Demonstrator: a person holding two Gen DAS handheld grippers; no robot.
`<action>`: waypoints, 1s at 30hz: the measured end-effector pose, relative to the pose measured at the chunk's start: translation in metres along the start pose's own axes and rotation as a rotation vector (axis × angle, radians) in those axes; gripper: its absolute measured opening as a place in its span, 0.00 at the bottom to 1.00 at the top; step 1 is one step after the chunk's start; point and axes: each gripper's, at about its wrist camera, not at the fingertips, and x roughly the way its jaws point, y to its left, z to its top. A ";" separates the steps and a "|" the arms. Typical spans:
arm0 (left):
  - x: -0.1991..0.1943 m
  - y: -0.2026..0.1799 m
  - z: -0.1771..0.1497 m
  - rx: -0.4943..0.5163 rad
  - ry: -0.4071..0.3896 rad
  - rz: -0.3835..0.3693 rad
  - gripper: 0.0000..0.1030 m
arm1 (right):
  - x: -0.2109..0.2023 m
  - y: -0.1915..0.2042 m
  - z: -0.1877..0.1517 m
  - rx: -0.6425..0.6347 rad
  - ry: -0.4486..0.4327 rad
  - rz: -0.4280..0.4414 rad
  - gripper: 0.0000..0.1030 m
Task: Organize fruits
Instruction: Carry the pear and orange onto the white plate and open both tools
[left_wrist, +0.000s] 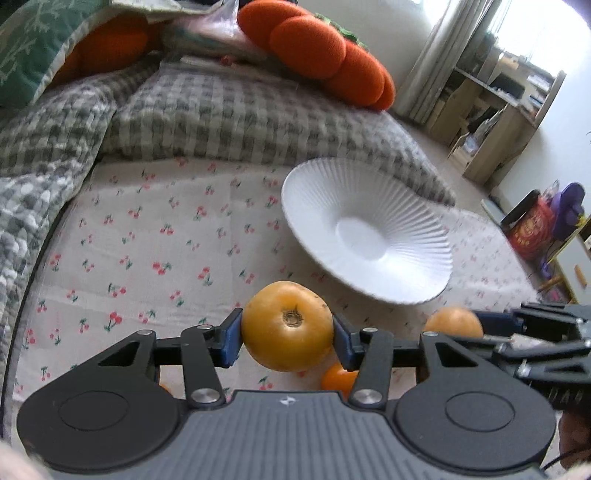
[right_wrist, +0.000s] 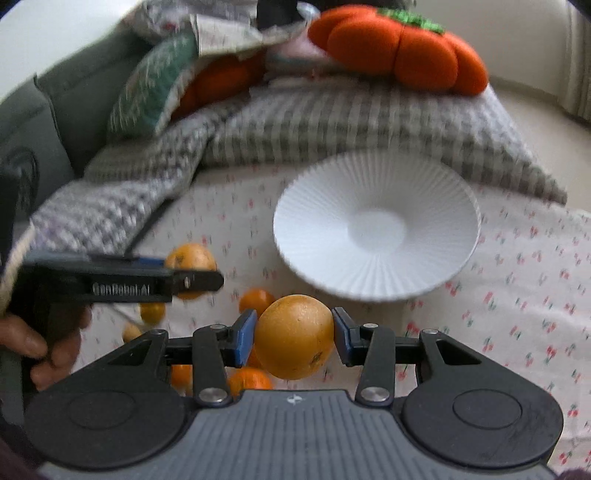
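Daylight from the window (left_wrist: 517, 22) blows out my left view's upper right corner. My right view is motion-blurred; both bend at the edges.

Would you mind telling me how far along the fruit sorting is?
Nothing is done yet: the white ribbed plate is empty. In hand: the left tongs and the right tongs each grip an orange fruit. Left: several small oranges on the cherry-print sheet.

A home bedroom is showing here: a cherry-print sheet (left_wrist: 155, 236) is covering the bed, with a checked blanket (left_wrist: 229, 110), pumpkin cushion (left_wrist: 317, 48) and far-right curtains (left_wrist: 443, 48)
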 end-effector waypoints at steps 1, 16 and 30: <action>-0.002 -0.002 0.002 0.001 -0.007 -0.011 0.43 | -0.003 -0.003 0.003 0.006 -0.019 0.003 0.39; 0.046 -0.027 0.062 -0.061 -0.076 -0.099 0.43 | 0.040 -0.064 0.039 0.134 -0.129 -0.051 0.39; 0.106 -0.026 0.071 -0.164 -0.010 -0.137 0.43 | 0.075 -0.065 0.036 -0.031 -0.102 -0.116 0.39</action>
